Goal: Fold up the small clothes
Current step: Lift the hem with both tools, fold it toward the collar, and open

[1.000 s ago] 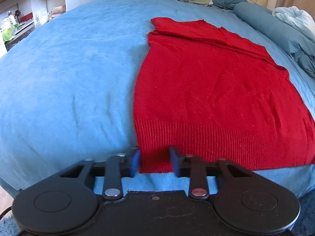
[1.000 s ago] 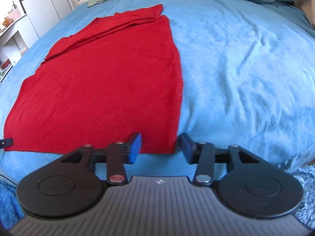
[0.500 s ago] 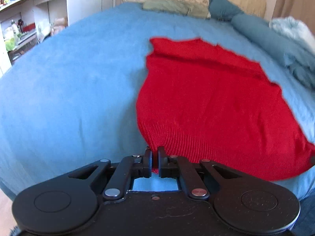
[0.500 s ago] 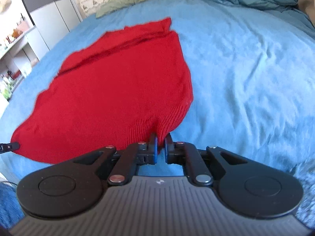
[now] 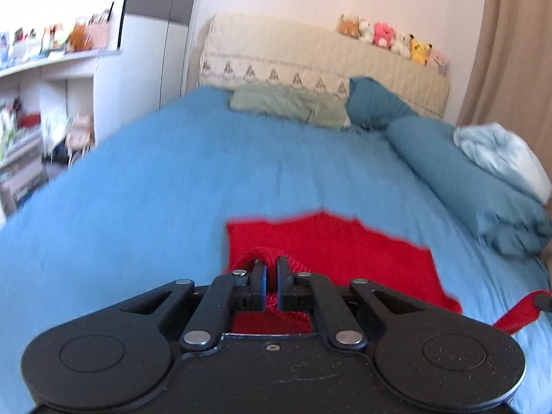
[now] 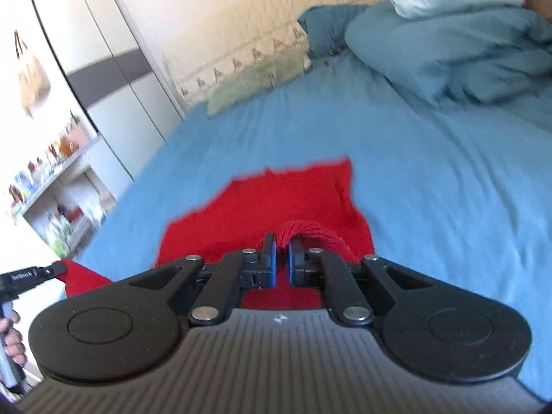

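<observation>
A red knit sweater [image 5: 338, 252] lies on the blue bedspread [image 5: 145, 200], its near hem lifted off the bed. My left gripper [image 5: 271, 269] is shut on the hem's left corner, with bunched red knit showing between the pads. My right gripper [image 6: 282, 250] is shut on the hem's right corner of the sweater [image 6: 276, 200]. Each view catches the other gripper at its edge, still holding a red corner: the right gripper [image 5: 541, 299] and the left gripper [image 6: 38, 272]. The sweater's far end rests flat on the bed [image 6: 431, 179].
Pillows [image 5: 289, 105] and a rolled blue duvet [image 5: 459, 172] lie at the head and right side of the bed. Plush toys [image 5: 386, 34] line the headboard. White shelves [image 5: 41, 103] and a wardrobe [image 6: 103, 69] stand to the left. A hand [image 6: 10, 338] shows at the lower left.
Both grippers closed on the hem corners of the sweater, then rose and moved toward the head of the bed, lifting the hem over the sweater's body.
</observation>
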The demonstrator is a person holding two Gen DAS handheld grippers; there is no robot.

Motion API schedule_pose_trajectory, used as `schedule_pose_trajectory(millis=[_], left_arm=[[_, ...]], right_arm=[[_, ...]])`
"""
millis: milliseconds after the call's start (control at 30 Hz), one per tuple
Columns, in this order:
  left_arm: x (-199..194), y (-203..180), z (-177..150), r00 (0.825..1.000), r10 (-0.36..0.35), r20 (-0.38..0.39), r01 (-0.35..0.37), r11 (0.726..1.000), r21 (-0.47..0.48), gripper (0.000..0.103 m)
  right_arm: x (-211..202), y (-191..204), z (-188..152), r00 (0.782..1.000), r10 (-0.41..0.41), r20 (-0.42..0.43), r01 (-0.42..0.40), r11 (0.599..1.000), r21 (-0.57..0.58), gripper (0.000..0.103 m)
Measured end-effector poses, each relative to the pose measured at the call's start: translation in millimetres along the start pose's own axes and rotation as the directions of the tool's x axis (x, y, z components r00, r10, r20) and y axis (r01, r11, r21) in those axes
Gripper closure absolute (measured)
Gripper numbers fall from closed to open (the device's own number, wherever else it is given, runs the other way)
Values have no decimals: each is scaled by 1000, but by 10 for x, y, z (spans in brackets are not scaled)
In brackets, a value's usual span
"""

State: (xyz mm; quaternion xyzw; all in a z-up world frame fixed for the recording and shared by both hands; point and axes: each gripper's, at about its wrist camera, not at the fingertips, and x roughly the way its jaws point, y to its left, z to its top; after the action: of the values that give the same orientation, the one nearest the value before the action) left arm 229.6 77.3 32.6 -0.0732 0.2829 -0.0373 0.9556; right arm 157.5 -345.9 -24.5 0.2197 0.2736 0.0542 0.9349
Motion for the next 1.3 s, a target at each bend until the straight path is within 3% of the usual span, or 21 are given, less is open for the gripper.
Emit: schedule_pose_trajectory(millis=[133,267,467,600,700,733,767,800,833,867,933,1033,1100,1200,1300], left_arm=[[726,-103,598,999,38,19,-38,999,0,98],[1643,-140,854,996,86,-28,-87,996,-16,98],[2913,26,570,971,186,-151,-198,978,-66,98],[3295,95,429,961,212,-178,-223,974,-45,97],[3329,102,426,961,224,-163,-237,970,-61,91],[3296,85,439,961,232,-153,-244,968,-65,77],[3235,76,459,961,236,-144,-247,967,-64,50],[3145,60,486,964,234,-126,-242,969,-56,36],[3044,34,511,967,233,-101,-239,970,-44,19],[2908,20,527,969,235,-72,-237,971,-23,10],[2591,-48,506,976,217,-26,-216,976,29,8],[2285,-110,360,989,137,-49,-133,989,71,0],[2127,-163,83,993,97,-68,-92,993,73,0],[2127,-295,-341,986,91,-136,-68,984,164,0],[2277,-338,-649,968,124,-219,-77,974,214,0]], right_arm=[[721,49,769,999,-23,23,23,1000,-16,81],[1680,-45,1222,996,-82,-26,82,997,-5,81],[3154,-343,1244,985,-112,-132,115,993,19,81],[3625,-483,1181,980,-143,-141,144,990,0,81],[3756,-491,1176,981,-147,-125,142,989,-51,75],[3753,-485,1178,981,-154,-117,147,987,-65,58],[3731,-474,1160,982,-153,-114,144,986,-79,42],[3688,-452,1152,981,-160,-105,152,985,-85,12],[3599,-425,1148,982,-171,-77,164,982,-93,0],[3469,-401,1117,987,-159,-38,154,982,-111,0],[3275,-335,1038,992,-126,-21,122,982,-146,0],[3024,-242,798,994,-92,-63,79,980,-184,0],[2872,-221,580,995,-55,-82,40,983,-182,0],[2791,-188,230,991,-46,-122,23,982,-189,0],[2795,-174,-52,984,-75,-159,38,974,-225,0]])
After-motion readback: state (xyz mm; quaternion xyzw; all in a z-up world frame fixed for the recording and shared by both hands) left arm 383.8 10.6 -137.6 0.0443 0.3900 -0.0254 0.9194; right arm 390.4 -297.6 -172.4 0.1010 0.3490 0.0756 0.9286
